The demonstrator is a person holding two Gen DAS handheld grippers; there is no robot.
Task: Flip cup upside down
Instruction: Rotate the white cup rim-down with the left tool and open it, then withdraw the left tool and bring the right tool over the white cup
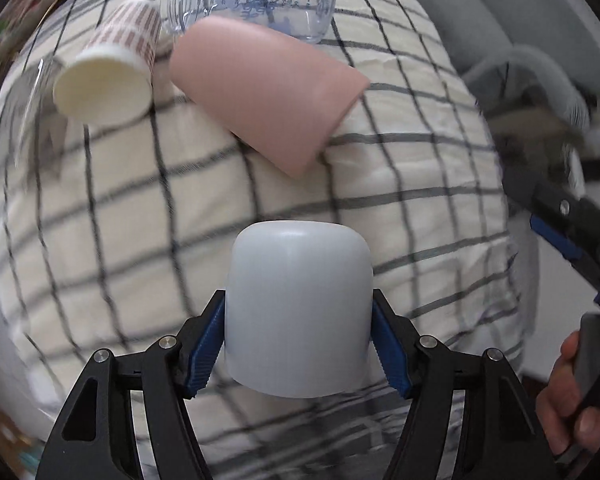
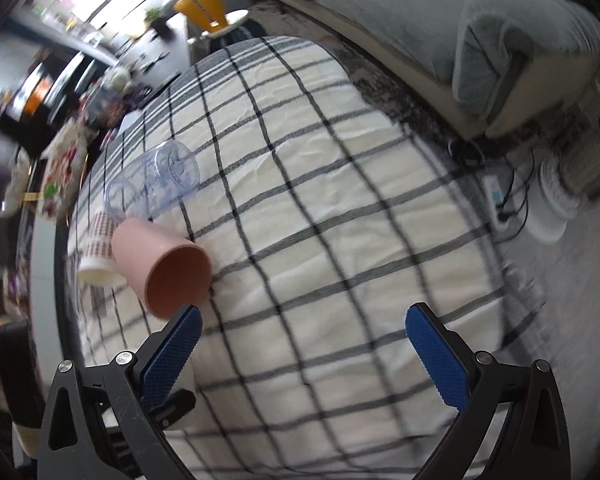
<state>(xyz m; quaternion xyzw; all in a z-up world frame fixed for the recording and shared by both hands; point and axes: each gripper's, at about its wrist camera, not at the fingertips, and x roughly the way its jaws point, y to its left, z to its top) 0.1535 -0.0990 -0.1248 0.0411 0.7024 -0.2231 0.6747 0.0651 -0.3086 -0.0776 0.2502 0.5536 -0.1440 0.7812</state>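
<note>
At the far left of the left wrist view a paper cup (image 1: 108, 76) with a red-brown printed pattern lay on its side on the checked tablecloth (image 1: 100, 208), its cream mouth facing the camera. Just right of it and further back lay a clear measuring cup (image 1: 252, 4) with blue markings, and in front of that a pink cup (image 1: 268, 88), also on its side and touching the clear one. Lower and centred, the left gripper (image 1: 298, 338) was clamped on a white cup (image 1: 298, 312), a blue pad pressed to each flank; the cup's closed, rounded base pointed up and away, its rim towards the camera (upside down as seen here). Whether it touched the cloth could not be told. At the right edge a hand (image 1: 572, 396) held the other tool.

In the right wrist view the right gripper (image 2: 304, 332) stood wide apart with nothing between its pads, above the cloth, its left finger near the pink cup's open mouth (image 2: 180, 276). A grey sofa (image 2: 440, 20) lay beyond the table.
</note>
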